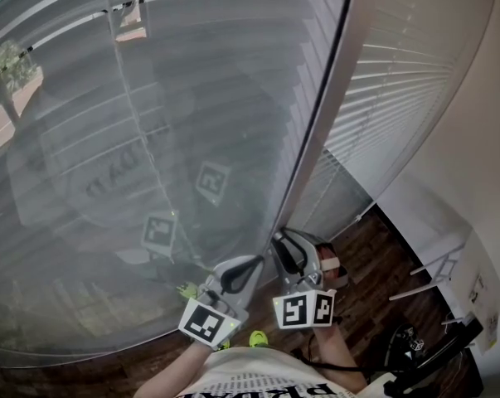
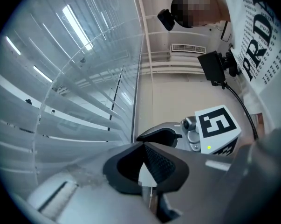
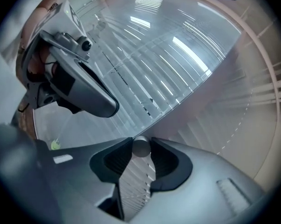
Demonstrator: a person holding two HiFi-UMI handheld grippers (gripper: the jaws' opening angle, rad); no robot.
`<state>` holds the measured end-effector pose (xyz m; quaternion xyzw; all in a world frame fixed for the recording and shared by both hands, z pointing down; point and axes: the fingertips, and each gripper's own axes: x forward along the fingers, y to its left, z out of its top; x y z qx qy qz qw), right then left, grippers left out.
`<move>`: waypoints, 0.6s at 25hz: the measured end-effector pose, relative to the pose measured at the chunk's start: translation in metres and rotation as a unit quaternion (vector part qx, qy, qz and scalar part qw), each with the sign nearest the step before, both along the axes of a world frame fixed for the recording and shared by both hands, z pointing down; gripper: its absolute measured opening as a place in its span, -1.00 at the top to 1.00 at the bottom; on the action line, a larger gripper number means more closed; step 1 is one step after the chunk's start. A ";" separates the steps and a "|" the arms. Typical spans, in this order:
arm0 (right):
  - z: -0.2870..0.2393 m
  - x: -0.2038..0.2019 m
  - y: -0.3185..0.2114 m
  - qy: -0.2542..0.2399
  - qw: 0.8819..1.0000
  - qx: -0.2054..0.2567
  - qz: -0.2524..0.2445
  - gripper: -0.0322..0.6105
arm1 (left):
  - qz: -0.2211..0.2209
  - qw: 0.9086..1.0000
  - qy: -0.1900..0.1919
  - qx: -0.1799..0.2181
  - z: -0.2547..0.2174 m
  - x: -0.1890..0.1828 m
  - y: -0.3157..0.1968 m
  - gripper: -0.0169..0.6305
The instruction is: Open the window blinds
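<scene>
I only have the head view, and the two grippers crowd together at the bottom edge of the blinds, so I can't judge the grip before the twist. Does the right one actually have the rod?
Observer: Yes. In the right gripper view, the right gripper has a round grey rod sitting between its jaws and touching both of them.
Operator: And is the left one holding anything bulky?
Observer: No. The left gripper view shows the left gripper with its jaw tips meeting. Nothing thick is between them, and I can't tell whether something thin is caught there.
</scene>
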<state>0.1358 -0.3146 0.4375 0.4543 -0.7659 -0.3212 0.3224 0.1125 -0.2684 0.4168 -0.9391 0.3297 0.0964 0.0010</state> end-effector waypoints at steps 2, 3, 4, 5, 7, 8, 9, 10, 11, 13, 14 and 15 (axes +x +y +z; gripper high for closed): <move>-0.001 0.000 0.000 -0.024 1.000 -0.009 -0.002 0.52 | -0.001 1.000 0.002 0.000 0.000 0.000 0.000 0.98; -0.001 0.001 0.000 -0.037 0.999 -0.013 -0.002 0.52 | -0.001 1.000 0.003 0.000 0.000 0.000 0.000 0.98; -0.001 0.001 0.000 -0.048 0.999 -0.017 -0.002 0.52 | -0.001 1.000 0.003 -0.001 0.000 0.001 0.000 0.98; -0.002 0.001 0.000 -0.058 0.998 -0.020 -0.002 0.52 | -0.001 1.000 0.004 -0.001 0.000 0.001 0.000 0.98; -0.002 0.002 0.000 -0.077 0.997 -0.026 -0.004 0.52 | -0.001 1.000 0.003 -0.002 0.001 0.001 0.000 0.98; -0.003 0.002 0.000 -0.089 0.996 -0.030 -0.004 0.52 | -0.001 1.000 0.002 -0.002 0.001 0.001 0.000 0.98; -0.003 0.002 0.000 -0.103 0.994 -0.035 -0.005 0.52 | -0.001 1.000 0.002 -0.003 0.001 0.001 0.000 0.98; -0.003 0.003 -0.001 -0.118 0.992 -0.041 -0.005 0.52 | -0.001 1.000 0.002 -0.002 0.001 0.001 -0.001 0.97; -0.004 0.003 -0.001 -0.133 0.990 -0.047 -0.006 0.52 | -0.001 1.000 0.003 -0.002 0.001 0.001 -0.001 0.97; -0.005 0.004 -0.001 -0.162 0.985 -0.060 -0.009 0.52 | -0.001 1.000 0.003 -0.004 0.001 0.001 0.000 0.98; -0.005 0.004 -0.001 -0.173 0.983 -0.066 -0.010 0.52 | -0.002 1.000 0.003 -0.004 0.001 0.001 0.000 0.97; -0.005 0.004 0.000 -0.180 0.981 -0.070 -0.010 0.52 | -0.002 1.000 0.003 -0.004 0.001 0.001 0.000 0.98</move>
